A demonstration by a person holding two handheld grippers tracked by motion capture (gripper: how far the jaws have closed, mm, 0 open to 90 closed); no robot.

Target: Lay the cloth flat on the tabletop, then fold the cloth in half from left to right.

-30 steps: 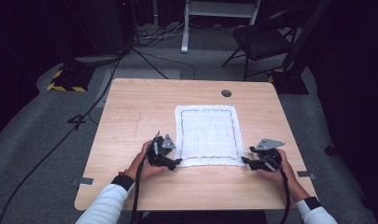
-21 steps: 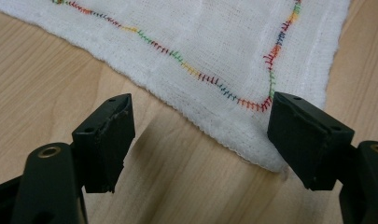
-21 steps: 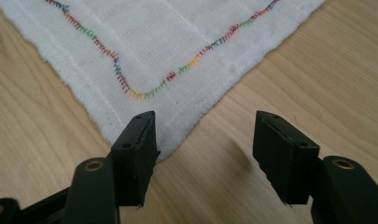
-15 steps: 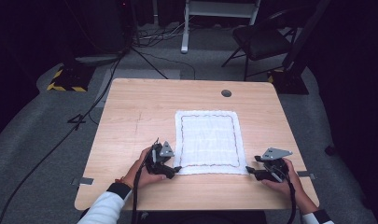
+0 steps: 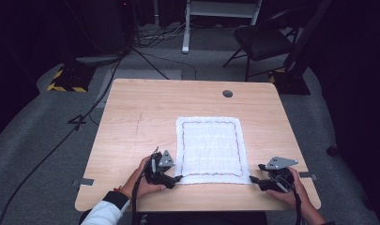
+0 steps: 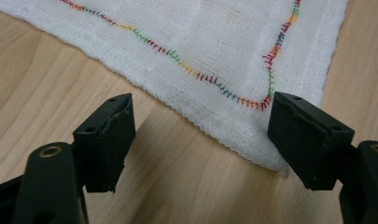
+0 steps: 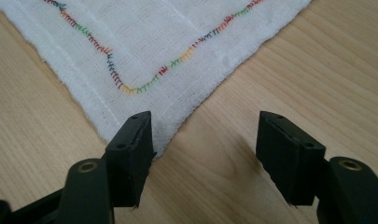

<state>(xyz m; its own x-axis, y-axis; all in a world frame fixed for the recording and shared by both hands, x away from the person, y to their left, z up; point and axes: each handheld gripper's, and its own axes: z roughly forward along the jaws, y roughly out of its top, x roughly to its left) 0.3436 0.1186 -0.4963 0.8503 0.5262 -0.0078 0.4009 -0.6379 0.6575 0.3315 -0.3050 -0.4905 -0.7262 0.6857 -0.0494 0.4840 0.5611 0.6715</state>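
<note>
cloth cut off by top edge, its near corner tip hidden behind right finger

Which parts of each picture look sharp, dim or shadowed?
High view: the light wooden table is lit, the floor around it dim. Left gripper view: the white cloth with rainbow stitching is sharp; the jaws cast soft shadows. Right gripper view: similar, stitching crisp.

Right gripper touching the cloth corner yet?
Cannot tell. In the right gripper view the open right gripper has one jaw overlapping the cloth corner; no clear contact or gap.
</note>
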